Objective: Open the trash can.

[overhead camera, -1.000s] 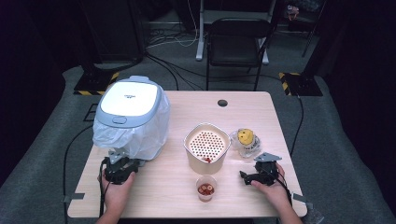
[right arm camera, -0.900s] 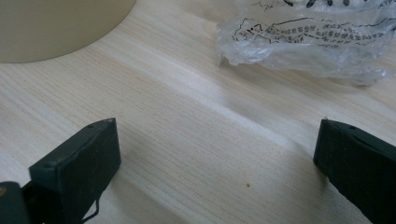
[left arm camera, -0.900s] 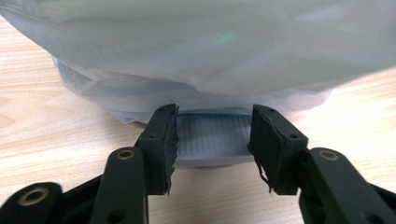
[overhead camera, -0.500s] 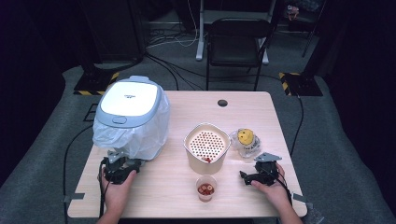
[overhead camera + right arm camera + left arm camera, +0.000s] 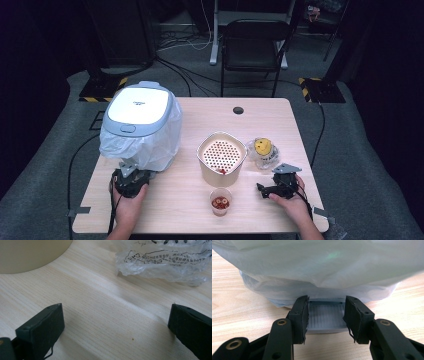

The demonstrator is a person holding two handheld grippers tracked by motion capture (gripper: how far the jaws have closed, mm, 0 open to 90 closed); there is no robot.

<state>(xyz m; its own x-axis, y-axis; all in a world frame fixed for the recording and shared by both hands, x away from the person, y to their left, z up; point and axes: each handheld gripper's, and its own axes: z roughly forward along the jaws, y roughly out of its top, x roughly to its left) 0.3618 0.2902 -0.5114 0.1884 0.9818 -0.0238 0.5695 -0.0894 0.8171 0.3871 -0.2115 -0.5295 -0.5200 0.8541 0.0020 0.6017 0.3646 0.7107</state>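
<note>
A white-and-blue rice cooker (image 5: 137,107) draped in a thin plastic bag (image 5: 312,270) stands at the table's left. My left gripper (image 5: 131,172) rests at its front foot. Its jaws have just been closing, and they now hold a grey ribbed tab (image 5: 325,317) at the cooker's base, one pad against each side. At the right front, my right gripper (image 5: 260,189) lies on the table with its jaws wide apart over bare wood (image 5: 115,320). A crumpled clear bag (image 5: 162,262) lies ahead of it.
A cream pot with a perforated insert (image 5: 221,155) stands mid-table. In front of it is a small clear cup of red pieces (image 5: 220,201). A clear bag with a yellow thing inside (image 5: 263,147) lies right of the pot. A black chair (image 5: 255,40) stands behind the table.
</note>
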